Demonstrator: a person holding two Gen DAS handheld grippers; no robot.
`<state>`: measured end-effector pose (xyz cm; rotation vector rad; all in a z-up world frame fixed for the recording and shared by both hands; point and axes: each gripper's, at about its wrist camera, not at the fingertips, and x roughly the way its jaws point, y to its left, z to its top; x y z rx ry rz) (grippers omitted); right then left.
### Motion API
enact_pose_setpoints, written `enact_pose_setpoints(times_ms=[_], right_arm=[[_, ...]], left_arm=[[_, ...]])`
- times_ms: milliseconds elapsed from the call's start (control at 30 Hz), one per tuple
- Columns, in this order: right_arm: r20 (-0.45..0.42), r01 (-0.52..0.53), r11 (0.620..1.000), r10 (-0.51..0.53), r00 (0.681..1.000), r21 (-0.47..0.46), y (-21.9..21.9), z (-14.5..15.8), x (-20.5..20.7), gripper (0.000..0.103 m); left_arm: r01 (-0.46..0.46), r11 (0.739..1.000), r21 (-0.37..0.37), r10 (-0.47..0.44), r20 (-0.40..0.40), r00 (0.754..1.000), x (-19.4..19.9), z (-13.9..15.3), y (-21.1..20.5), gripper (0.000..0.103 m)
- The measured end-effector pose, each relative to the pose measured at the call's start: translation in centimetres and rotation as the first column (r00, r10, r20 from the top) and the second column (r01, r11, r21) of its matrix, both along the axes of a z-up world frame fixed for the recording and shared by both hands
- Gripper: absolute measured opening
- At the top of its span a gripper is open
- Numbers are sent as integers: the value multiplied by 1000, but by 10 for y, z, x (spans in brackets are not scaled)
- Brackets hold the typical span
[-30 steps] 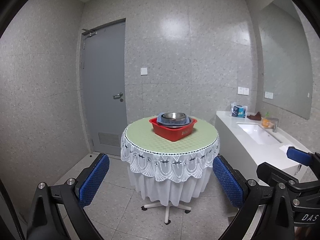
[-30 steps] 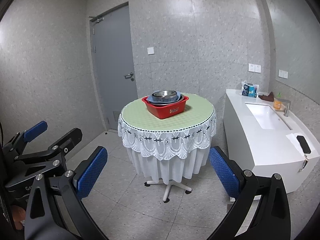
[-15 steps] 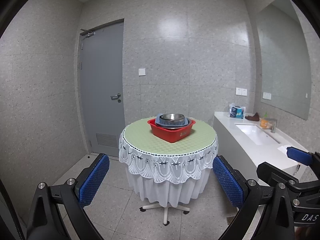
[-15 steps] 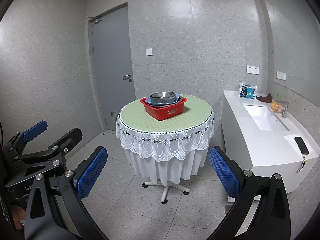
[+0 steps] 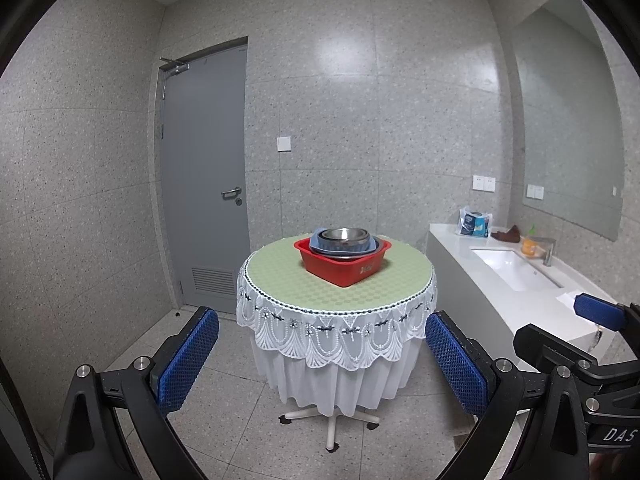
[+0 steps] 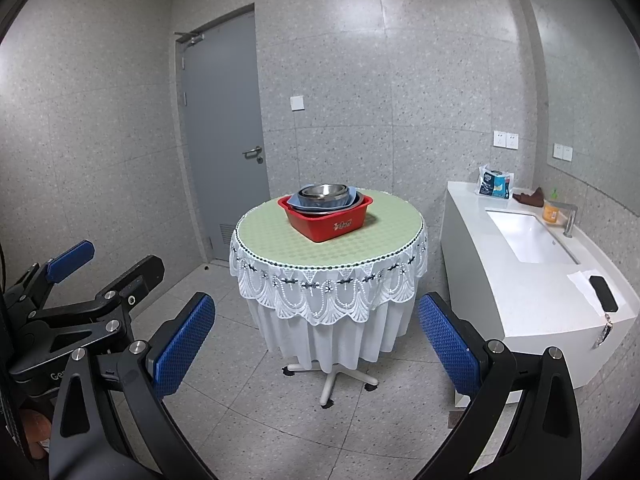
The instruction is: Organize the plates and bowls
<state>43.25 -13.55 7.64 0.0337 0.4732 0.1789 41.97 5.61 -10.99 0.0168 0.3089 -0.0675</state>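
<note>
A red plastic tub [image 5: 343, 268] [image 6: 328, 220] sits on a round table [image 5: 280, 280] [image 6: 260, 236] with a green top and white lace skirt. Stacked in the tub are steel bowls [image 5: 345, 238] [image 6: 324, 194] over a blue plate [image 5: 316, 240] [image 6: 354, 196]. My left gripper [image 5: 322, 364] is open, well short of the table and below its top, nothing between the blue pads. My right gripper [image 6: 316, 344] is also open and empty, at a similar distance. The left gripper shows in the right wrist view at the lower left, the right one at the left wrist view's right edge.
A white counter with a sink [image 5: 512, 268] [image 6: 528, 236] runs along the right wall, with a packet, a cloth, an orange bottle and a black phone [image 6: 603, 293] on it. A grey door [image 5: 204, 176] stands shut at the back left. Tiled floor surrounds the table's wheeled base [image 6: 330, 380].
Both views show the table slightly lower and a little farther off than a second ago. Both grippers stay open.
</note>
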Motion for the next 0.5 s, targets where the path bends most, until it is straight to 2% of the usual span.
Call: enact_pose_setpoints(times_ms=[500], right_arm=[[-9, -3, 1000, 3, 1000, 1, -6, 2, 7, 103]], left_arm=[[0, 1000, 2, 0, -6, 1000, 7, -2, -5, 102]])
